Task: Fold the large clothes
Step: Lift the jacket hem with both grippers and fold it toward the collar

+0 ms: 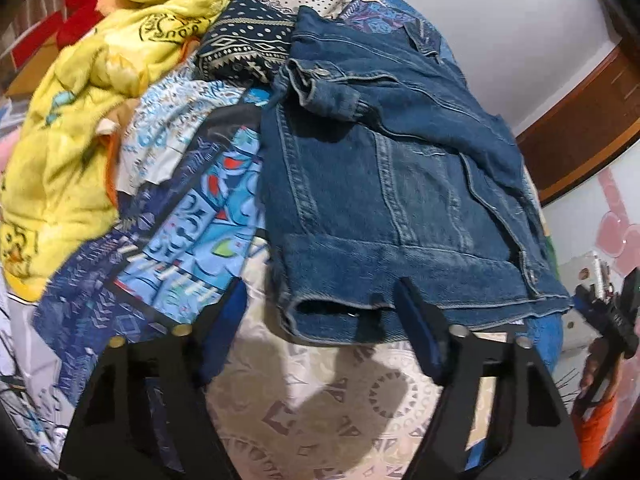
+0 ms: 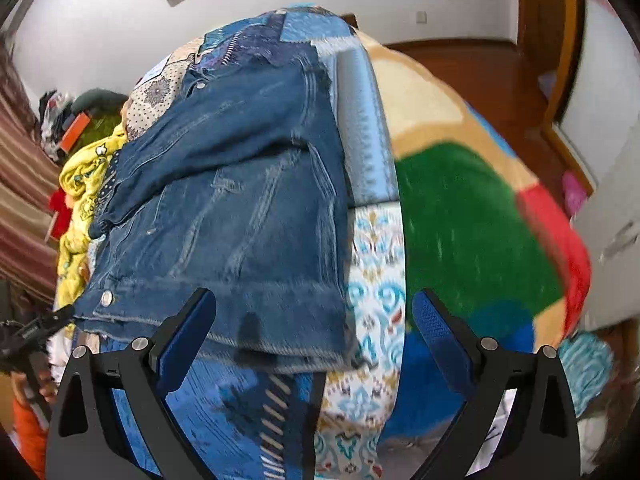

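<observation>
We are seeing the jacket (image 2: 224, 216) hiding the bedding beneath it, the blanket (image 2: 472, 216) beside the jacket blurring, and the frame edge cutting off the yellow fleece (image 1: 68, 148).

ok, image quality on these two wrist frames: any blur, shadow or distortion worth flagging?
Left wrist: strong fisheye bowing, dark corners; denim jacket fairly sharp, yellow blanket softer at the edge; gripper shadows fall on the beige patterned bedspread. Right wrist: same bowing; motion smear on the green and red blanket and the white wardrobe; jacket seams slightly streaked. No glare in either.
</observation>
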A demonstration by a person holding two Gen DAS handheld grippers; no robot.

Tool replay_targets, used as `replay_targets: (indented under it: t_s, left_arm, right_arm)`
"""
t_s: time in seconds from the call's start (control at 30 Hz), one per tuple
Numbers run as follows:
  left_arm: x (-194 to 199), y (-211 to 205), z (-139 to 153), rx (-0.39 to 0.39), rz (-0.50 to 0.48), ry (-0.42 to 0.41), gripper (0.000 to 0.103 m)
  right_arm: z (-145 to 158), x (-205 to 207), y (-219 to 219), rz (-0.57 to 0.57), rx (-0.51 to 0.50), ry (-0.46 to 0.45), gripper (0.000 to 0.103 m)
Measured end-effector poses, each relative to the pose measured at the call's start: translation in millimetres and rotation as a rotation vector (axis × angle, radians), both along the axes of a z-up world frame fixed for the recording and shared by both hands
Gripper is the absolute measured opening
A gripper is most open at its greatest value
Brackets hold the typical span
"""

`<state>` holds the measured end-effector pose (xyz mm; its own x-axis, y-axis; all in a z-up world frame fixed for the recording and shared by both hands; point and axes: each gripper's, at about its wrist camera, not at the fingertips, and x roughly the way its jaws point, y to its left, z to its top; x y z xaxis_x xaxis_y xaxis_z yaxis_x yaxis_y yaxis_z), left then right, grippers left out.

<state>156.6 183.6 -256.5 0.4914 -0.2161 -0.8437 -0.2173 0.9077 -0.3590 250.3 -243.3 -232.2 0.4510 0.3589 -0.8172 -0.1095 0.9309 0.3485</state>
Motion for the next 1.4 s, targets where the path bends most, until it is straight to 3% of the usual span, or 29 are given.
replay_targets:
  t_s: [0.03,0.07,0.17,0.23,0.27,0.33,0.4,0.5,0.8,0.9,1.07,1.23,1.4]
  left_arm:
    - [0.4,-0.5,-1.5,-0.001,0.001,0.001,0.055]
    - [0.9,-2.4,-2.9,-0.002,-0.001,0.003,0.051]
    - [2.0,-5.3,-4.1,0.032,0.0,-0.003,0.036]
    - [3.3,-5.2,-2.7,0.052,-0.002,-0.013,0.021]
    - [3.6,-5.3,-1.3,0.061,-0.006,-0.023,0.019]
    - [4.2,-5.8,2.3,0.084,-0.015,-0.036,0.013]
    - [5.1,-5.2,10.7,0.094,-0.016,-0.061,0.01]
    - [6.5,-4.2,27.6,0.093,-0.009,-0.112,0.008]
    - [49.2,-6.3,95.6,0.103,-0.037,-0.274,0.007]
    - [81.6,-2.9,119.6,0.105,-0.045,-0.322,0.007]
    - [162.6,7.8,144.5,0.186,-0.021,-0.33,0.007]
    - [246.7,19.6,139.5,0.263,0.022,-0.308,0.007]
    - [326.3,31.2,84.6,0.291,0.044,-0.191,0.006]
  right_arm:
    - [-3.0,-1.9,-0.6,0.001,0.015,0.012,0.098]
    - [-5.4,-4.2,-1.3,0.003,0.028,0.017,0.093]
    - [-13.1,-5.4,3.2,0.029,0.078,0.05,0.072]
    - [-15.1,-5.4,4.6,0.026,0.107,0.047,0.064]
    - [-15.9,-4.8,4.7,0.027,0.12,0.043,0.051]
    - [-16.6,-3.0,5.8,0.01,0.128,0.045,0.044]
    - [-14.6,-0.9,7.9,0.011,0.111,0.03,0.025]
    - [-4.1,4.6,10.9,0.035,0.107,-0.012,0.012]
    - [44.7,63.3,32.0,0.145,0.095,-0.145,0.009]
    - [65.5,85.2,42.3,0.162,0.059,-0.214,0.009]
    - [101.0,133.9,60.0,0.147,-0.037,-0.331,0.009]
    - [113.3,206.2,68.2,0.059,-0.058,-0.371,0.009]
    - [61.6,280.8,84.2,0.003,-0.06,-0.249,0.009]
